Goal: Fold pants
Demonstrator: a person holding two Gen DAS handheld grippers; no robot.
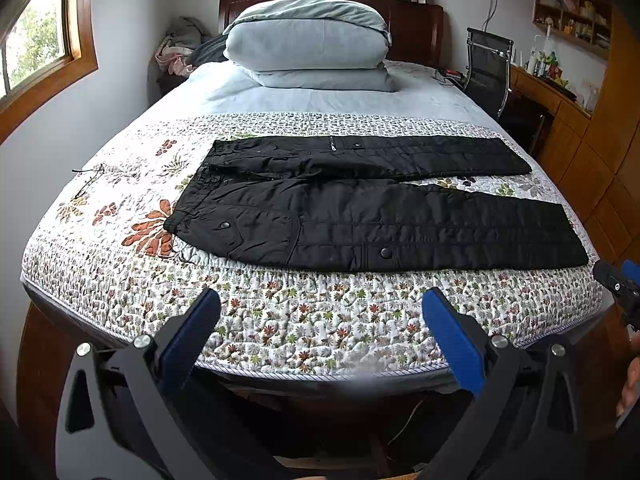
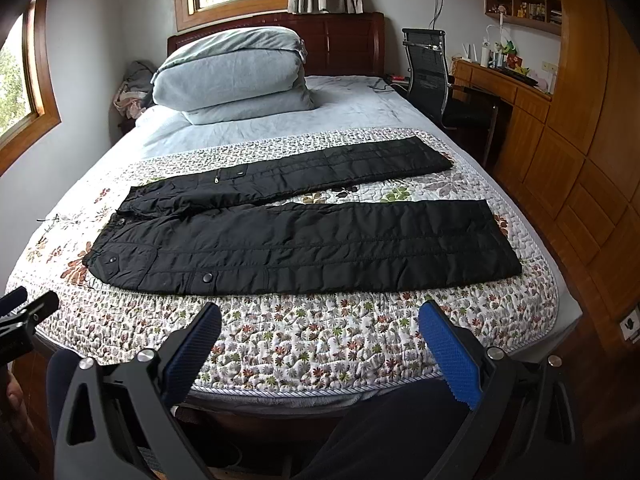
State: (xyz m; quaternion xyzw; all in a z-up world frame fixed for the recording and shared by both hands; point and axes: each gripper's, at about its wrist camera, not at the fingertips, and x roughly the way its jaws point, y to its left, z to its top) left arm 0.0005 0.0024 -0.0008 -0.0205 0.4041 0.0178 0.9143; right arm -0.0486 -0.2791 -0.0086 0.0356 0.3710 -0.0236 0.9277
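Black quilted pants (image 1: 360, 208) lie spread flat across the floral quilt (image 1: 280, 320), waistband to the left, both legs stretching right with a gap between them. The right wrist view shows the same pants (image 2: 304, 240). My left gripper (image 1: 320, 312) hangs open over the bed's near edge, short of the pants, with nothing between its blue pads. My right gripper (image 2: 320, 320) is open too, also in front of the near leg. Each gripper shows at the edge of the other's view: the right one (image 1: 618, 284), the left one (image 2: 24, 308).
A folded grey duvet (image 1: 308, 44) is stacked at the headboard. A black office chair (image 1: 486, 68) and wooden desk (image 1: 548, 96) stand to the bed's right, with wooden cabinets (image 2: 580, 152) along that wall. Clothes are piled on a stand (image 1: 176, 52) at the back left.
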